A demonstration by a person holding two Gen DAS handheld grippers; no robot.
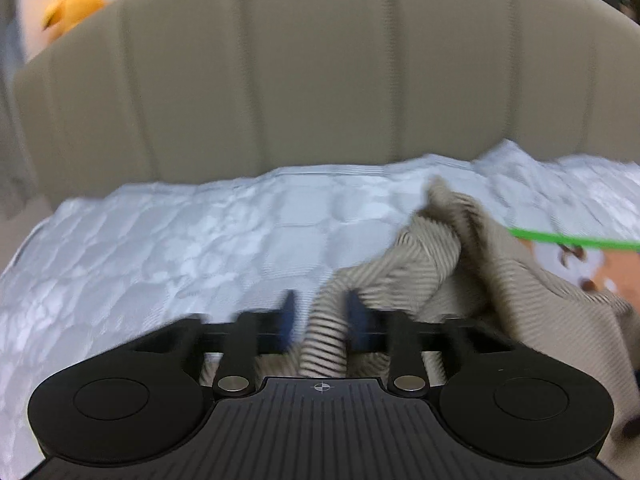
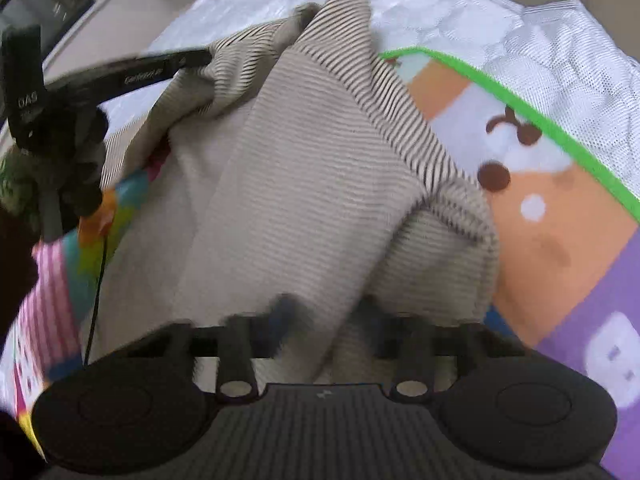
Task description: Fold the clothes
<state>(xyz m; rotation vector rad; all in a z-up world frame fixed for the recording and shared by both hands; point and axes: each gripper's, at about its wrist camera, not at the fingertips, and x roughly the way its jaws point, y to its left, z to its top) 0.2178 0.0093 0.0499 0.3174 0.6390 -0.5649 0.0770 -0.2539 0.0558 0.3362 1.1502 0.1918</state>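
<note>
Above the white quilted bed (image 1: 160, 240), the beige striped garment (image 2: 288, 168) is held lifted by 2 grippers: the left gripper (image 1: 320, 314) and right gripper (image 2: 326, 314) each have jaws clamped on its fabric, apparently so it can be spread for folding.

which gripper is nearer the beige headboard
Left. The left gripper points at the headboard across the white quilt; the right gripper sits back over the colourful mat.
</note>
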